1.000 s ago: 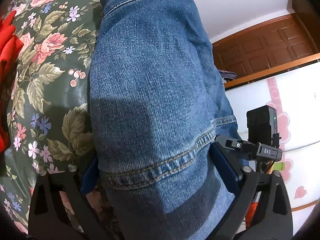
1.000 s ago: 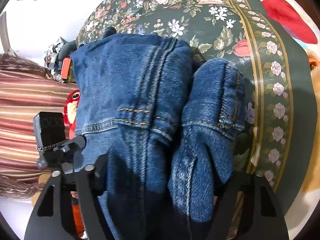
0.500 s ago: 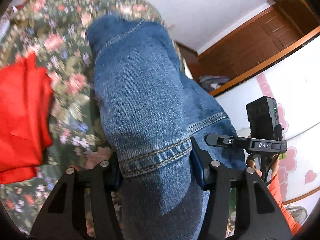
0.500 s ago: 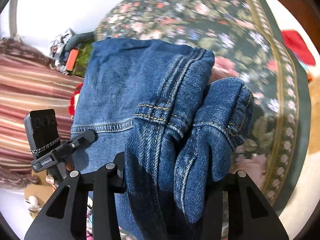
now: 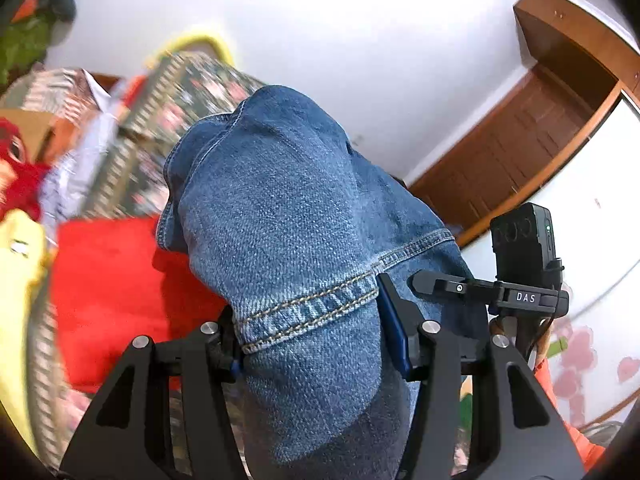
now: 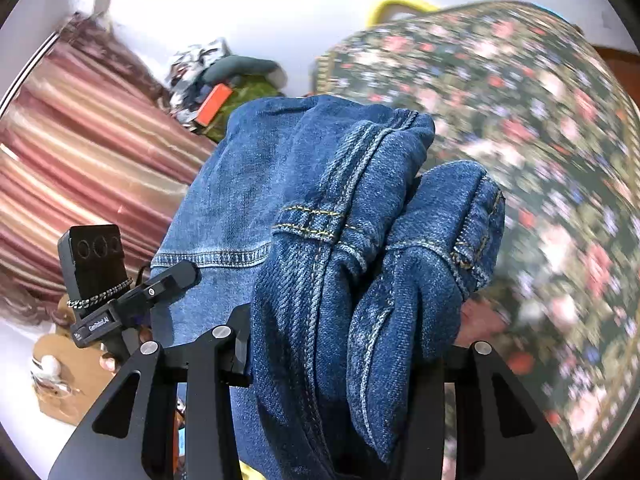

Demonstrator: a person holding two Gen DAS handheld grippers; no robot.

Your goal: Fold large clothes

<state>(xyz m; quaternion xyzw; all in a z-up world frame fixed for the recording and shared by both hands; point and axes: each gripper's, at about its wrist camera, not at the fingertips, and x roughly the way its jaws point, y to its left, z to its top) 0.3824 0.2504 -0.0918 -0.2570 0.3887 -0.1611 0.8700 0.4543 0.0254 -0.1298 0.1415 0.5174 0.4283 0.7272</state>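
A blue denim garment (image 5: pixel 288 216), folded into a thick bundle, hangs between both grippers, lifted off the floral bed cover (image 6: pixel 540 128). My left gripper (image 5: pixel 308 344) is shut on a stitched hem of it. My right gripper (image 6: pixel 348 352) is shut on bunched folds of the same denim garment (image 6: pixel 328 240), with two thick rolls between the jaws. In each wrist view the other gripper shows beside the denim, the right one (image 5: pixel 480 292) and the left one (image 6: pixel 168 280).
A folded red cloth (image 5: pixel 112 288) and a yellow cloth (image 5: pixel 20 280) lie on the bed at left. A striped curtain (image 6: pixel 80 152) hangs on the left, with clutter (image 6: pixel 220 80) beyond it. A wooden cabinet (image 5: pixel 540 140) and white wall stand behind.
Both grippers have risen with the denim bundle, lifting it off the bed. The views have tilted up toward the wall, and the bed now blurs past beneath.
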